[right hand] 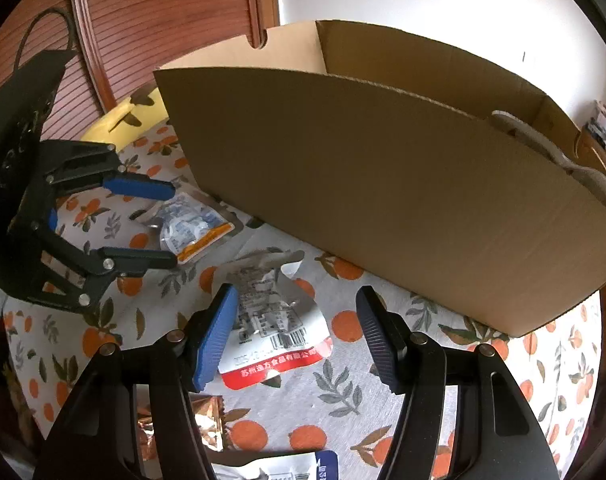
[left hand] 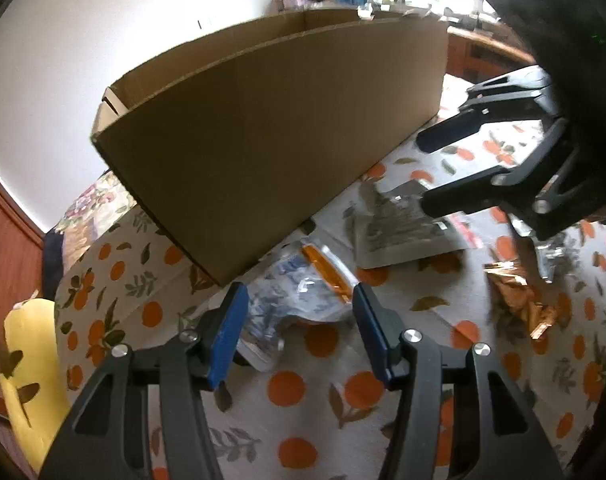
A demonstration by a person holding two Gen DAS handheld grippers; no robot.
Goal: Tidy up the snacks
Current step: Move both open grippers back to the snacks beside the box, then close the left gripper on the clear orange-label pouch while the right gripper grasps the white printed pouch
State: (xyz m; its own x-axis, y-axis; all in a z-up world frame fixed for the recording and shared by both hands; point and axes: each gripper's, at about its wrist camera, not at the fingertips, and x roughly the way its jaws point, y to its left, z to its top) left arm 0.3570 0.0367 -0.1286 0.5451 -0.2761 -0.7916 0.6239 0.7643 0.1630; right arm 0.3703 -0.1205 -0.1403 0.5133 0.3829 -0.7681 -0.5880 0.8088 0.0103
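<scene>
An open cardboard box [left hand: 283, 140] [right hand: 383, 200] stands on the orange-print tablecloth [left hand: 315, 432]. In front of it lie loose snack packets. A clear blue packet with an orange stripe [left hand: 303, 280] [right hand: 191, 228] lies under my left gripper [left hand: 300, 288] [right hand: 173, 225], which is open with its pads either side of the packet and not pressing on it. A white packet with a red band [right hand: 275, 320] [left hand: 399, 228] lies below my right gripper [right hand: 297, 290] [left hand: 423, 174], which is also open and holds nothing.
A crumpled gold foil wrapper [left hand: 519, 300] [right hand: 207, 424] and a silver packet [left hand: 555, 256] lie to the side. Another white and blue packet [right hand: 287, 468] sits near the front edge. A yellow cushion [left hand: 31, 360] [right hand: 123, 116] is beside the table, with wood panelling [right hand: 163, 8] behind.
</scene>
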